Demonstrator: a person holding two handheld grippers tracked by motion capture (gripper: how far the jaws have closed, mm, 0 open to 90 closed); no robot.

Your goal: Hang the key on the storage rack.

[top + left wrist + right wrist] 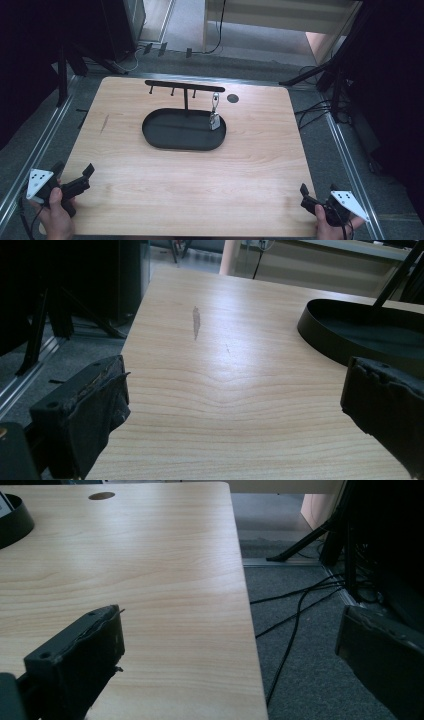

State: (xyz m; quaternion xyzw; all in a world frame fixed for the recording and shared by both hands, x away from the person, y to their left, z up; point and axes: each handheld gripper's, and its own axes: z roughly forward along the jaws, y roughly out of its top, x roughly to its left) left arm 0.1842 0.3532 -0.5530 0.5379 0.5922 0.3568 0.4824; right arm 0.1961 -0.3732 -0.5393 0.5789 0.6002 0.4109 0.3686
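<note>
The keyring (pixel 215 110) hangs from the right end of the stand's crossbar (pixel 185 85), its lower end resting in the black tray (pixel 165 137) below, while both grippers, left (pixel 86 176) and right (pixel 303 194), wait well short of the tray at the desk's (pixel 200 175) near corners, fingers apart and empty, seemingly before any reach.

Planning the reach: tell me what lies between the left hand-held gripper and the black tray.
Nothing: in the high view, bare wooden tabletop runs from the left hand-held gripper to the black tray. The left gripper view shows the same, with a faint grey smudge off to one side.
</note>
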